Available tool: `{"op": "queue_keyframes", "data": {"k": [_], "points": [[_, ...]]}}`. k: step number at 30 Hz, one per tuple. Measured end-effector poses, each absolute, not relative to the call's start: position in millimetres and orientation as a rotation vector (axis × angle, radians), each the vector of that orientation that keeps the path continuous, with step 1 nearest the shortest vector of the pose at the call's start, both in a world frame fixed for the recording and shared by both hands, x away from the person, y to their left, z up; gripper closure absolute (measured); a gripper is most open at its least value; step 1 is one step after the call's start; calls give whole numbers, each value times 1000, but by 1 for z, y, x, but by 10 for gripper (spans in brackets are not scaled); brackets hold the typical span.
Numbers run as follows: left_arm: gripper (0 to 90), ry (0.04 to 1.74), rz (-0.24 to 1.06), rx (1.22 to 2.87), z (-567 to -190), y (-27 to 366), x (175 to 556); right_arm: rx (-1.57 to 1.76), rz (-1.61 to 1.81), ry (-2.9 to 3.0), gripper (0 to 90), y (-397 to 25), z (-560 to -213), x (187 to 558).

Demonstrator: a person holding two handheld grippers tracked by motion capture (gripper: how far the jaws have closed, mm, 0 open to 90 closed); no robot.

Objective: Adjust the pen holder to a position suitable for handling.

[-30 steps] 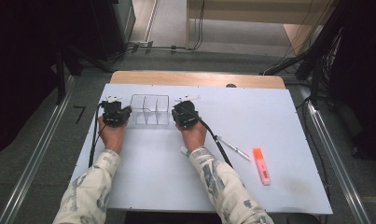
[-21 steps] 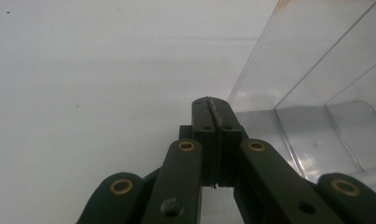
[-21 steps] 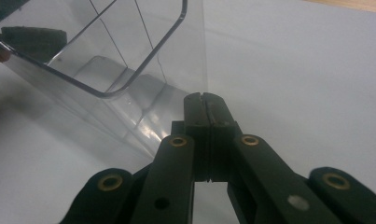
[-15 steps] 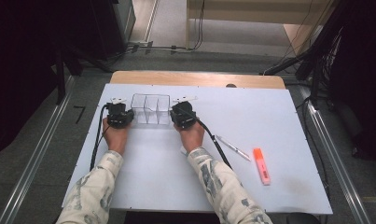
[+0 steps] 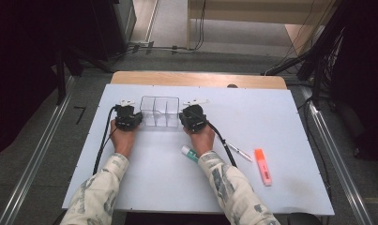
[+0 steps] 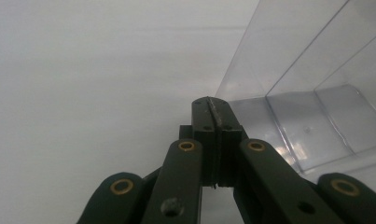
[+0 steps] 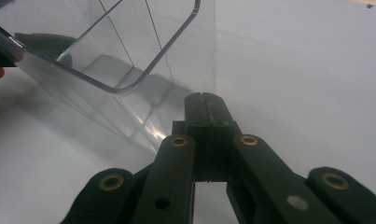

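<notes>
Two claws flank the clear divided box, the left claw and right claw both pressed closed and empty against its end walls. It stands mid-desk. Pushing evenly from both sides should keep it sliding straight.

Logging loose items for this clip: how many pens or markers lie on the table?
3: a white-green marker by the right wrist, a thin pen right of it, an orange highlighter farthest right.

Clear three-compartment plastic organizer, upright on white table, far-centre.
</notes>
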State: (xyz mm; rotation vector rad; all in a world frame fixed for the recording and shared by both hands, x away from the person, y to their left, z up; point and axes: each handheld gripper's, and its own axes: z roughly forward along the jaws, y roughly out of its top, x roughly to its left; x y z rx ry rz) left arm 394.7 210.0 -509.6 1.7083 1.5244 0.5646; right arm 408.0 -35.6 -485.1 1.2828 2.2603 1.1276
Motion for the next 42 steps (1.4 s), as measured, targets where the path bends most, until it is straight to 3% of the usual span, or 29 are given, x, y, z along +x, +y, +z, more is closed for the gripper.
{"op": "queue_keyframes", "data": {"k": [29, 42], "points": [[900, 1365, 479, 1830, -509, 106, 395, 1398, 1050, 2160, 876, -142, -480, 391], [900, 1353, 482, 1839, -509, 87, 396, 1422, 1035, 2132, 876, -161, -479, 391]]}}
